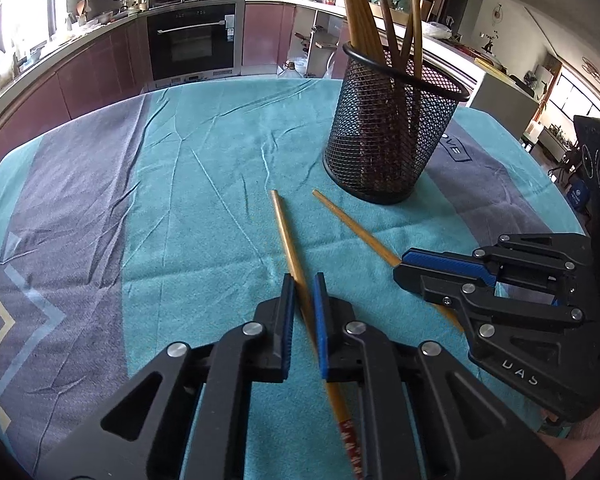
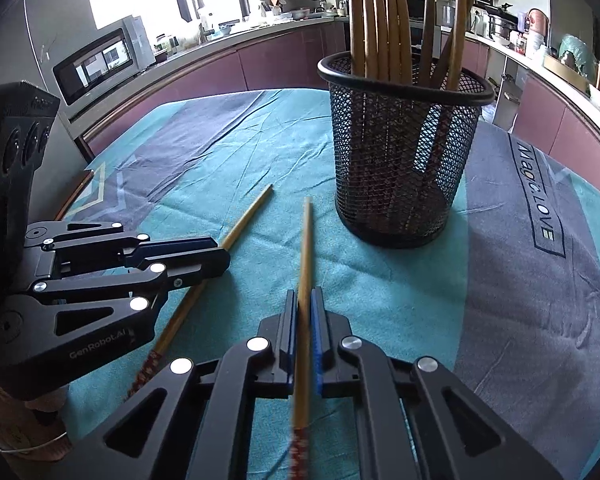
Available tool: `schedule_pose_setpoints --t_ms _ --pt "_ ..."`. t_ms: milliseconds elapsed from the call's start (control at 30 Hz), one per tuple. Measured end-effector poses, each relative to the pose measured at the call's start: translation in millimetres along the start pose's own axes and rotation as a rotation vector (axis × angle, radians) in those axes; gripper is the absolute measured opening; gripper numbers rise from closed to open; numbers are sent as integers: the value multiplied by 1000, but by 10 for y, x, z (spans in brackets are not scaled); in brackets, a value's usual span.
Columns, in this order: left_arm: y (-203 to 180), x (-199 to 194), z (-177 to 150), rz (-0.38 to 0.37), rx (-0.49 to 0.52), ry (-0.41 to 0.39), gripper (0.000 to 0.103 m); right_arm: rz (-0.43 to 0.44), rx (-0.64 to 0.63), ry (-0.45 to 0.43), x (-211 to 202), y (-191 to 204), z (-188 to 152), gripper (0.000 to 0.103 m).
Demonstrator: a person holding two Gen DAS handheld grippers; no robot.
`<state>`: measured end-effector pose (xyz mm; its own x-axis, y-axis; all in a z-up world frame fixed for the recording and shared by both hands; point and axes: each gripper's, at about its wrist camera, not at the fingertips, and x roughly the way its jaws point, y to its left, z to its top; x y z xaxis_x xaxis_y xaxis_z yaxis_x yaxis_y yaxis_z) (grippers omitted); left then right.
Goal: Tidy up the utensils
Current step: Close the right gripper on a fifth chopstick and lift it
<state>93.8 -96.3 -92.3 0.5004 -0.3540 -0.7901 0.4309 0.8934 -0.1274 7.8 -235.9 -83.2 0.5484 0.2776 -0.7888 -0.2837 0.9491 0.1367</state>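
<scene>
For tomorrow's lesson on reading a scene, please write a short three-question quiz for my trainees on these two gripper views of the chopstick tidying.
1. True or false: the black mesh holder already has chopsticks standing in it.
2. What does the left gripper have between its fingers? A) a spoon B) a chopstick C) nothing
3. Fill in: the chopstick in the right gripper points its thin end toward the ____.

Key
1. True.
2. B: one loose chopstick over the teal cloth.
3. Holder.
</scene>
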Motion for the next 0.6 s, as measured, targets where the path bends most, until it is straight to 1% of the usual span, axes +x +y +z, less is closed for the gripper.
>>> schedule_pose_setpoints --t_ms 133,233,400,600 --pt "-12 -28 -29 -4 2 -10 8 3 -2 1 -18 -17 -4 5" --pt "16 -77 -36 -8 -1 -23 8 29 13 -4 -63 -58 -5 5" --pt "77 -193 -2 -33 -12 -46 8 50 16 -31 -177 -73 -5 5" --pt "63 -335 22 -48 -10 -80 7 90 29 -75 -328 -94 17 5"
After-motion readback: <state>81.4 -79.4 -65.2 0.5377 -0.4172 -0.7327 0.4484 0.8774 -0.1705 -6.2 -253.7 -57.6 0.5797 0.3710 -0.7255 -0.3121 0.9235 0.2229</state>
